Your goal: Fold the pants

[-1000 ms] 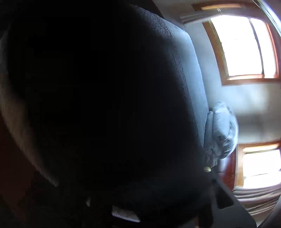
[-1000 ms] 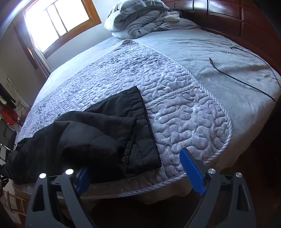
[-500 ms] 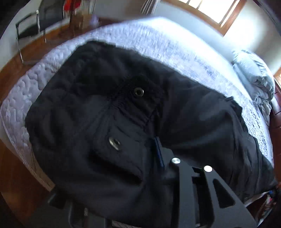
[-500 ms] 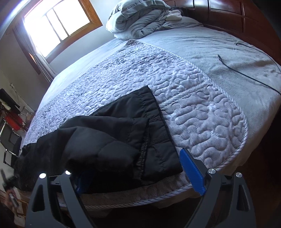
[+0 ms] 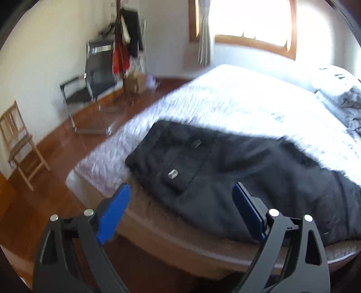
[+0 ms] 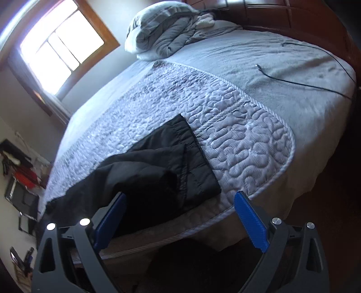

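Black pants [image 5: 225,175] lie roughly folded on the quilted bed cover [image 5: 225,97] near the bed's front edge, pocket snap facing up. My left gripper [image 5: 180,187] hovers in front of their waist end; its jaws are opening wide and nothing is between the blue pads [image 5: 112,214]. In the right wrist view the leg hems of the pants [image 6: 162,173] lie flat near the quilt [image 6: 237,135] edge. My right gripper [image 6: 180,195] hangs just off the bed edge before them, its jaws still opening a little, with nothing held.
A bundled grey duvet [image 6: 162,33] lies at the head of the bed, and a black cable [image 6: 293,81] runs across the grey sheet. A dark wooden headboard [image 6: 293,13] is behind. A wooden chair [image 5: 20,144], a black metal chair [image 5: 90,85] and a coat stand [image 5: 121,45] stand on the wooden floor.
My left gripper let go of the pants, drew back and up from the dark fabric, rolled upright and spread its jaws. My right gripper pulled back slightly from the bed.
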`<state>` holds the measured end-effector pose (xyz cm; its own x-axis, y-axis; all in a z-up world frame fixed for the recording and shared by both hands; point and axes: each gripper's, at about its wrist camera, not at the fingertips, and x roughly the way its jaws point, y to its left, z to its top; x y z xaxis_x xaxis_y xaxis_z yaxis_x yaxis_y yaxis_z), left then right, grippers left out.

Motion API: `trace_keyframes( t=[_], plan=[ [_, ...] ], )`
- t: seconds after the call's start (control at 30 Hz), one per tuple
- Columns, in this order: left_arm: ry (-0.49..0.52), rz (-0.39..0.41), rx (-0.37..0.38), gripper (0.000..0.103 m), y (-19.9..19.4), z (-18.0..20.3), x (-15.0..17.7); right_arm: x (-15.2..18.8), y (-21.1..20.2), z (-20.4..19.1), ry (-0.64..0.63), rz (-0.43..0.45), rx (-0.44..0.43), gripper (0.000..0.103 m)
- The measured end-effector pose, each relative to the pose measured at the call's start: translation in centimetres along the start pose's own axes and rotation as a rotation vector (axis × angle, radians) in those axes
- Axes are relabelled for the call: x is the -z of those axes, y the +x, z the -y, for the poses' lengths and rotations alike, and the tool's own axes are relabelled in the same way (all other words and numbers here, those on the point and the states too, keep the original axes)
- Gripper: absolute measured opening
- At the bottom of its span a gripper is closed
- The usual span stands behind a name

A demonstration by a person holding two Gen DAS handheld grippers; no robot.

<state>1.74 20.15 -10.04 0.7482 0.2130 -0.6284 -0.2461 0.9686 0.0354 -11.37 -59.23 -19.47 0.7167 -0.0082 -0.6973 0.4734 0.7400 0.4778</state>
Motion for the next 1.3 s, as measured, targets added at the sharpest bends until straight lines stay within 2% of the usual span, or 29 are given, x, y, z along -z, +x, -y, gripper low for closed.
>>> trace_keyframes(
  t=[0.07,0.2,0.27,0.37,0.43,0.5,0.6,0.63,0.67,0.7,0.73,0.77,0.83,0.87,0.9,0.97,1.0,1.07,1.1,1.13,1.17,1.2,1.23,1.3],
  plan=[
    [0.049,0.018,0.103,0.098,0.8,2.2,-1.1,0.6,-1.4,0.0,0.056,0.011,-0.06,0.096],
    [0.197,-0.088,0.206,0.099,3.1,8.2,-0.9,1.5,-0.9,-0.5,0.193,-0.057,-0.261,0.096],
    [0.263,-0.16,0.218,0.099,5.4,10.3,0.1,1.8,0.9,-1.4,0.238,-0.099,-0.319,0.096],
    [0.335,-0.24,0.204,0.099,7.7,12.7,1.4,1.6,4.1,-2.4,0.297,-0.143,-0.333,0.096],
    [0.316,-0.292,0.211,0.099,9.9,12.9,2.3,1.1,5.8,-2.5,0.346,-0.149,-0.361,0.096],
    [0.251,-0.328,0.236,0.101,11.6,12.0,3.1,0.3,7.7,-2.4,0.42,-0.154,-0.384,0.096],
    [0.207,-0.331,0.258,0.101,12.5,11.5,3.7,-0.9,10.8,-1.3,0.558,-0.2,-0.368,0.095],
    [0.214,-0.331,0.256,0.101,12.6,11.5,3.8,-1.4,12.0,-1.0,0.604,-0.229,-0.363,0.086],
    [0.223,-0.328,0.254,0.101,12.6,11.7,3.9,-1.7,12.8,-0.7,0.626,-0.247,-0.35,0.072],
    [0.233,-0.326,0.25,0.101,12.7,11.8,4.0,-2.1,13.4,-0.4,0.64,-0.262,-0.331,0.063],
    [0.234,-0.326,0.25,0.101,12.7,11.8,4.0,-2.6,14.0,-0.3,0.646,-0.275,-0.311,0.05],
    [0.231,-0.326,0.252,0.101,12.8,11.9,4.2,-3.2,14.4,-0.5,0.635,-0.286,-0.294,0.041],
    [0.221,-0.328,0.256,0.101,13.1,11.8,4.3,-4.9,14.1,-1.5,0.55,-0.258,-0.262,0.028],
    [0.22,-0.327,0.255,0.101,13.1,11.8,4.3,-5.5,13.5,-2.2,0.493,-0.231,-0.262,0.019],
    [0.221,-0.325,0.252,0.101,13.1,11.8,4.4,-6.1,13.1,-2.9,0.431,-0.201,-0.276,0.016],
    [0.222,-0.322,0.248,0.101,12.9,11.7,4.5,-7.3,11.2,-5.1,0.268,-0.112,-0.348,0.015],
    [0.22,-0.321,0.245,0.101,12.9,11.8,4.4,-7.5,10.5,-5.9,0.202,-0.091,-0.343,0.015],
    [0.216,-0.321,0.242,0.101,12.6,11.8,4.5,-7.1,10.3,-5.7,0.165,-0.081,-0.282,0.016],
    [0.217,-0.323,0.238,0.101,12.6,11.8,4.5,-6.8,10.8,-5.1,0.168,-0.094,-0.242,0.023],
    [0.218,-0.326,0.235,0.101,12.6,11.9,4.4,-6.3,11.4,-4.2,0.174,-0.112,-0.182,0.046],
    [0.219,-0.331,0.234,0.101,12.7,11.9,4.4,-5.8,12.2,-3.1,0.181,-0.141,-0.098,0.06],
    [0.219,-0.339,0.232,0.101,12.6,12.0,4.2,-5.3,12.6,-2.2,0.188,-0.157,-0.051,0.068],
    [0.218,-0.347,0.23,0.101,12.5,12.1,4.1,-4.8,12.9,-1.4,0.197,-0.166,-0.045,0.066],
    [0.214,-0.367,0.228,0.101,12.3,12.2,3.6,-3.5,12.1,0.5,0.228,-0.163,-0.127,0.068]
  ],
)
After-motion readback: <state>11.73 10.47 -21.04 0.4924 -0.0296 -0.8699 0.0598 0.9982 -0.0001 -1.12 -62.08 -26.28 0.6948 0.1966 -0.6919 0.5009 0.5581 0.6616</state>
